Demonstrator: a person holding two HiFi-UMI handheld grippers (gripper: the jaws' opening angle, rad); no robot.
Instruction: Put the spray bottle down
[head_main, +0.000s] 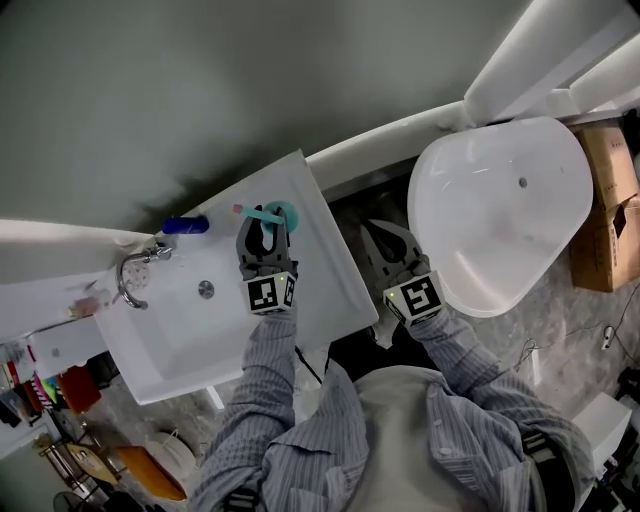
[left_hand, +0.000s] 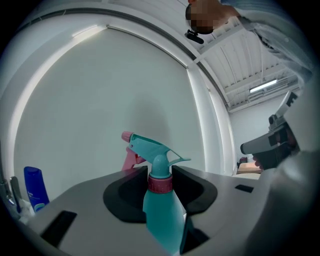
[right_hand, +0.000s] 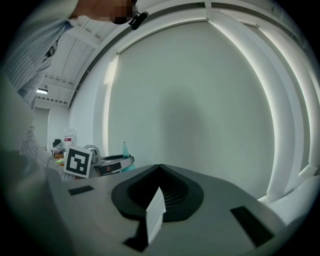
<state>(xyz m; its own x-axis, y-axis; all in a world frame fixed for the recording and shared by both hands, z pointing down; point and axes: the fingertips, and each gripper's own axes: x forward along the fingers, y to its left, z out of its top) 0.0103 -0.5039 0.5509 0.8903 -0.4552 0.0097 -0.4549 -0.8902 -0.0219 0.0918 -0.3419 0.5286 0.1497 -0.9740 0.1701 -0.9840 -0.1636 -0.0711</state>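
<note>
l gripper (head_main: 265, 225) clamped on teal spray bottle (left_hand: 162, 210) at neck, upright over white sink (head_main: 330, 280) rim. r gripper (right_hand: 159, 167) closed, empty. set-down pending: needs lowering onto rim, then release.

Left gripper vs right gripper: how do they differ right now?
Load: the left gripper grips a teal spray bottle; the right gripper holds nothing.
Fingers: the left gripper's fingers stand apart around the bottle's neck; the right gripper's fingers meet at the tips.
Place: the left gripper is over the sink; the right gripper is over the gap between the sink and the white basin.
Both carry a marker cube and point at the wall.
</note>
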